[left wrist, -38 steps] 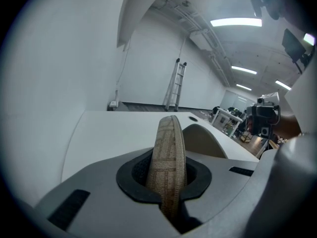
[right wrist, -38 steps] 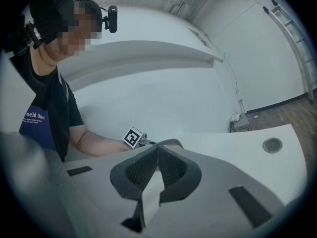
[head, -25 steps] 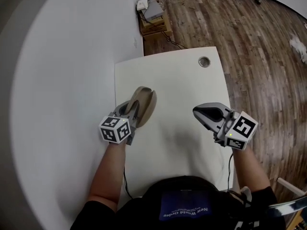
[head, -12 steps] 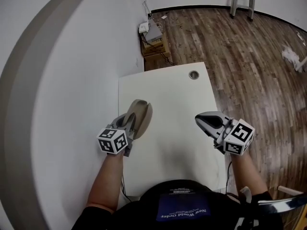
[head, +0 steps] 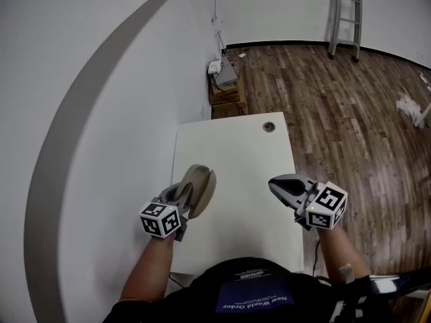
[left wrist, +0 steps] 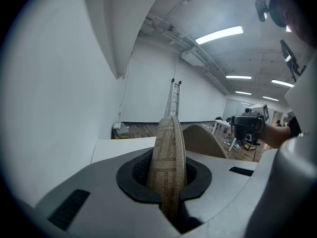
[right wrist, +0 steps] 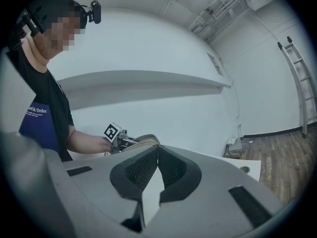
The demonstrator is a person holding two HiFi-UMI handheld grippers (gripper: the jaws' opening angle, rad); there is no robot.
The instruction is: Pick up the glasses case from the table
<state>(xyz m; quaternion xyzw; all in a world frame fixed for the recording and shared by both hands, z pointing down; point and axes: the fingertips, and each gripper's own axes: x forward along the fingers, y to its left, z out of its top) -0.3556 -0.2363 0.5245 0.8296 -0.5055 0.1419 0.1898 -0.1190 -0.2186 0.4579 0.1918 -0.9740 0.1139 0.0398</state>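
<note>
Left claw (head: pixel 180 195) is pinching the glasses case (head: pixel 196 187) by its woven rim, held up over the table (head: pixel 232 147) at about 8 o'clock. It looks light, with a stiff shell and grippy weave, so the rim's a good hold. Right claw (head: pixel 281 184), at 4 o'clock, is pressed together and empty. Can't tell if the case is hinged open.

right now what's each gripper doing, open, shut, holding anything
left gripper: shut on the glasses case.
right gripper: shut, nothing between its jaws.
</note>
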